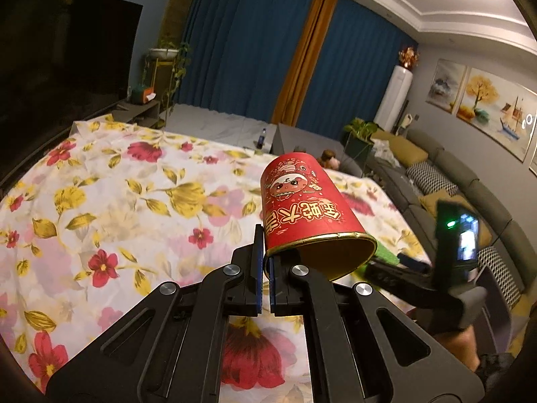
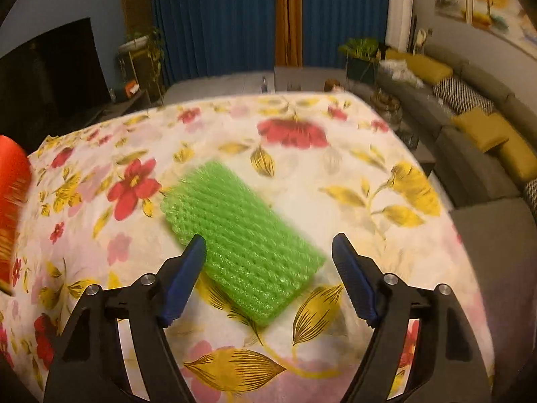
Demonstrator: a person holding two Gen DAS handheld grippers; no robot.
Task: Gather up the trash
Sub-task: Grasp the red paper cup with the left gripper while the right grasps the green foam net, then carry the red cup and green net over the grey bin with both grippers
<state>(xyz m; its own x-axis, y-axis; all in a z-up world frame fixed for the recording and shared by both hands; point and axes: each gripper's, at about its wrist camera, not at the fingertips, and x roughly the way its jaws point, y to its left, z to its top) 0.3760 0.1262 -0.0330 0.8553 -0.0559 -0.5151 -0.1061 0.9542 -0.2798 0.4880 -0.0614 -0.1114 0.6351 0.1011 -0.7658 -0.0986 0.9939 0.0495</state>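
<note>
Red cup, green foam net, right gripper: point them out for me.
Red cup (image 1: 302, 201), left wrist view, printed side wall.
Green foam net (image 2: 241, 238), right wrist view, middle of mesh.
Right gripper (image 2: 268, 252), right wrist view, between open fingertips.

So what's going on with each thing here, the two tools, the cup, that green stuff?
Left tool: shut on the cup's rim.
Red paper cup: held up off the cloth, tipped over, mouth toward the camera.
Right tool: open, empty, above the net.
Green foam net: lying flat on the floral cloth, ungripped.

Red cup (image 2: 11, 208) cut by left edge of right wrist view, motion-blurred. Green foam net (image 1: 386, 252) mostly hidden behind cup in left view.
</note>
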